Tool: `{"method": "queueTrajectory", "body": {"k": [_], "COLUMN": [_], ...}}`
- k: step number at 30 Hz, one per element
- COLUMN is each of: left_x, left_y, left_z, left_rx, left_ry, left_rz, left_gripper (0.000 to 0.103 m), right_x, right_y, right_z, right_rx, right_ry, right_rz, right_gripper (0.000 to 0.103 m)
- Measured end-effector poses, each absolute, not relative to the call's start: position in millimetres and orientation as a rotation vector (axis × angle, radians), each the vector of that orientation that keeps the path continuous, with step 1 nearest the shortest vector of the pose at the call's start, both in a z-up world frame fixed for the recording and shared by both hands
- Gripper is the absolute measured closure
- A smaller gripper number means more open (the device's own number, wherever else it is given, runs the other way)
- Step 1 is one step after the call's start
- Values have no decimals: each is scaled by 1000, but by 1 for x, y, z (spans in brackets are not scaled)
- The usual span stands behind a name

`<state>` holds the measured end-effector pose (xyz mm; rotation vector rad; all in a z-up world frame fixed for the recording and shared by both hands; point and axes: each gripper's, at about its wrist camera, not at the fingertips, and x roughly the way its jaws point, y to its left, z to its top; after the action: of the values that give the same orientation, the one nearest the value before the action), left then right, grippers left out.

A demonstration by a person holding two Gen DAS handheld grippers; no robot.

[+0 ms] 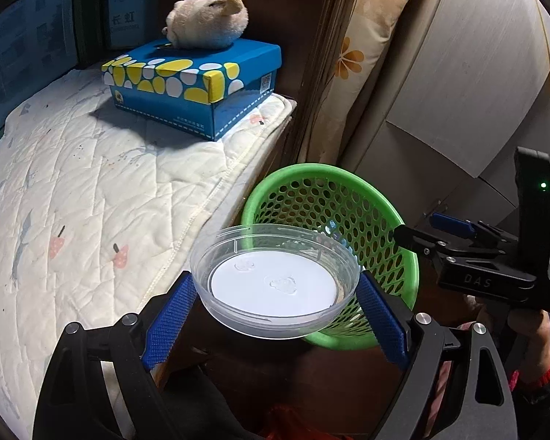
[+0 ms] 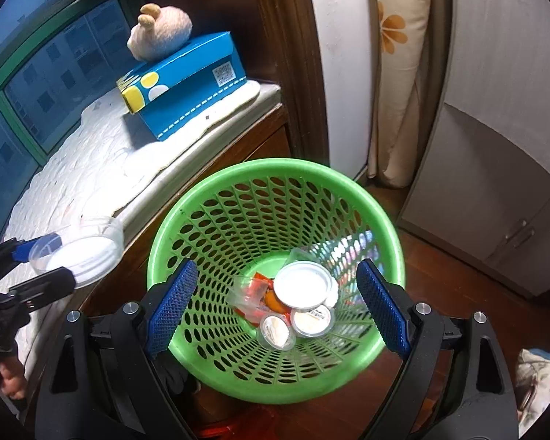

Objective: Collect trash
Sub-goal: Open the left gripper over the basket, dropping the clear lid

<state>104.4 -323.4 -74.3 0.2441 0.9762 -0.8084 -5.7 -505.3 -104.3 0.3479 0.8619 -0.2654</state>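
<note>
Two tools were in view, one in each of the person's hands. The left tool [image 1: 275, 315] was clamped on a clear plastic bowl [image 1: 274, 281] with a white bottom, its blue pads pressing the bowl's opposite sides and holding it level, just beside the rim of a green perforated basket [image 2: 275, 278]; in the right wrist view the bowl sat over the edge of the quilted window-seat cushion [image 1: 73, 198], left of the basket and not yet above its opening. The right tool [image 2: 275, 308] hung over the basket with its fingers [image 2: 172, 304] spread wide apart and nothing between them. Inside the basket lay a white round lid [image 2: 303, 284], two small sauce cups [image 2: 277, 332] touching each other below it, and some red and orange wrappers [image 2: 255, 293] beside them. Farther back on the cushion stood a blue box with yellow and white spots [image 1: 194, 84], and a beige plush toy [image 1: 209, 20] rested on its top. A floral curtain [image 2: 396, 73] hung behind the basket.
</note>
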Motion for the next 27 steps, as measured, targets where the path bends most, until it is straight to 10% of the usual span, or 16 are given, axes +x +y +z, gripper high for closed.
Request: {"method": "queueTrajectory", "body": {"k": [27], "left_x": [102], "left_y": [-376], "left_z": [-109], "left_rx": [285], "left_ry": [1069], "left_rz": [-858], "left_gripper": [13], "right_x": [-38], "right_y": [-512], "right_z": [-113], "right_rx": [442], "right_ry": [840], "right_rz": [-278], "right_gripper": [15]}}
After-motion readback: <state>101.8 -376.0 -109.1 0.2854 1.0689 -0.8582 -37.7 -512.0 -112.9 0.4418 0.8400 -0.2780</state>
